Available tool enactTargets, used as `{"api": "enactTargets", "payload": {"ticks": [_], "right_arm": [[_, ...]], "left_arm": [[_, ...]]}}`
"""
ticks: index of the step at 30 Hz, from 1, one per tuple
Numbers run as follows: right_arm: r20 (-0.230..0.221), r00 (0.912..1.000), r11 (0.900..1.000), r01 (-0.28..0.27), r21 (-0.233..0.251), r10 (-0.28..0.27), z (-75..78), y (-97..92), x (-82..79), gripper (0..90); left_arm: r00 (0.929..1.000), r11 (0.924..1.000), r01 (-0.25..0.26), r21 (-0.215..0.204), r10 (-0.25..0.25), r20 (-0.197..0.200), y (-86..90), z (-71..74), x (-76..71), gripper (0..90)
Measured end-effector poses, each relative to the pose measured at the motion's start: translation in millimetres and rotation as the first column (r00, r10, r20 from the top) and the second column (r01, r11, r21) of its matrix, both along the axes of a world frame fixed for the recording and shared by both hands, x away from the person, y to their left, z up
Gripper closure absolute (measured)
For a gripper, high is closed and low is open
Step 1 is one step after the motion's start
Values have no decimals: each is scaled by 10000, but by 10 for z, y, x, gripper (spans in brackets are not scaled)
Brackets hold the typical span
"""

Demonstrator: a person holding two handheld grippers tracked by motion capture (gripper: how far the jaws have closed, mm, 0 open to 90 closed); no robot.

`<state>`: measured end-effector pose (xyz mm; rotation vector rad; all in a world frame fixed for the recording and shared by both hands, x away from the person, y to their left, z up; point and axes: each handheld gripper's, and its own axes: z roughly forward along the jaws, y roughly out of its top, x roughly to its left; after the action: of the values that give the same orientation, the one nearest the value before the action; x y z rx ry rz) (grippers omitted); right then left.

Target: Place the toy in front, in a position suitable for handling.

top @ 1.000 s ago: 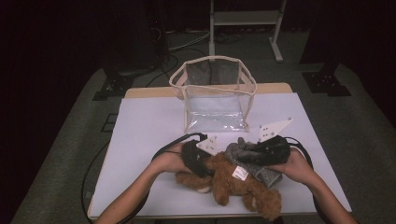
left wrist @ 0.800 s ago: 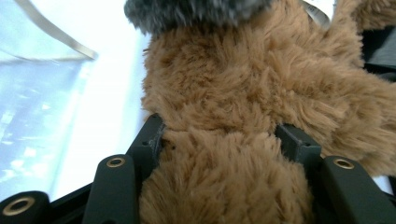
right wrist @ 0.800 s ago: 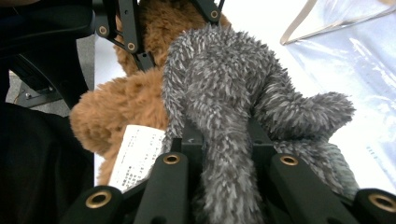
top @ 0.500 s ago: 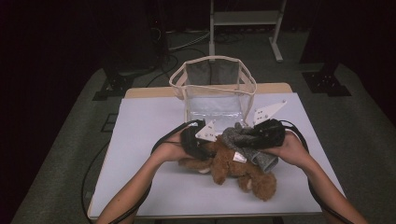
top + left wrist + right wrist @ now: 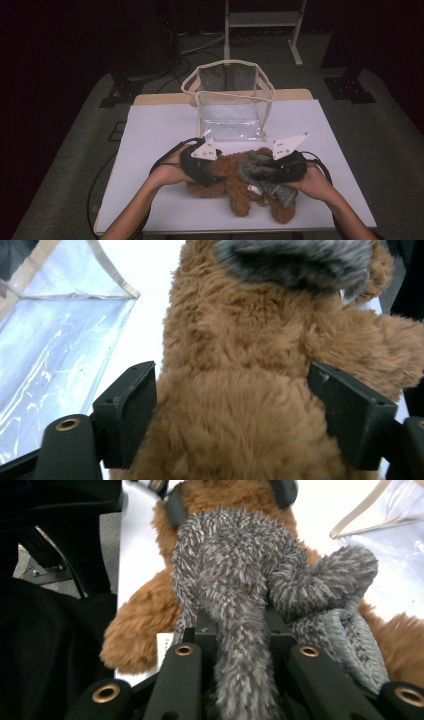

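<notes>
Two soft things lie together on the white worktop (image 5: 150,150), just in front of the clear bag (image 5: 230,107) with beige trim: a brown plush bear (image 5: 235,190) and a grey fuzzy cloth (image 5: 265,175) draped over it. The left tongs (image 5: 212,170) straddle the bear's furry body, their jaws having just been opening, with the pads standing at either side of the fur and no longer squeezing it. The right tongs (image 5: 260,172) are clenched tight on a fold of the grey cloth, which bunches up out of the jaws in the right gripper view.
</notes>
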<state>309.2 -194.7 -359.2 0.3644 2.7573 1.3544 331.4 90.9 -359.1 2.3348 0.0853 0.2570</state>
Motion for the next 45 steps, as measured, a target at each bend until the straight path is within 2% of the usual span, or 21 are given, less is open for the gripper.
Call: {"api": "enactTargets", "payload": {"ticks": [1,4,8,12,17,19,22,25,30,32,38,45], "right_arm": [[-12,10000,10000,-16,-37,16,-5,-18,-20,747],[-62,10000,9998,18,-175,-19,28,-42,-42,747],[341,9994,9997,16,-247,-7,139,38,-7,747],[638,9980,9997,12,-241,3,211,162,62,747],[520,9983,9993,-239,-299,254,154,238,55,747],[458,9988,9996,-178,-209,187,125,209,38,747],[504,9987,9999,-41,-104,46,85,148,5,746],[419,9991,10000,72,56,-74,68,77,-18,745],[435,9989,9997,171,183,-179,47,7,-65,745],[502,9984,9995,239,195,-249,41,-14,-100,745],[561,9966,9980,602,176,-611,3,-180,-248,744],[94,9925,9925,1218,106,-1219,-177,-478,-383,744]], "left_arm": [[9997,10000,-3,-58,1,-243,17,-26,5,238],[9985,9997,218,-101,-223,-501,6,-94,-13,294],[9981,9993,366,41,-363,-494,-39,-132,-63,316],[9970,9977,655,166,-647,-426,-5,-107,-156,343],[9979,9983,569,-124,-573,-289,63,-99,-220,330],[9983,9983,511,-266,-519,-269,83,-68,-211,318],[9992,9986,409,-349,-410,-33,109,0,-187,280],[9996,9993,278,-245,-277,28,154,32,-163,269],[9989,9991,179,-378,-196,-434,196,-63,-143,272],[9988,9989,113,-455,-135,-480,209,-83,-139,272],[9988,9994,-109,-330,93,-473,218,-87,-117,274],[9980,9988,-293,-398,270,-577,237,-97,-94,273]]}}
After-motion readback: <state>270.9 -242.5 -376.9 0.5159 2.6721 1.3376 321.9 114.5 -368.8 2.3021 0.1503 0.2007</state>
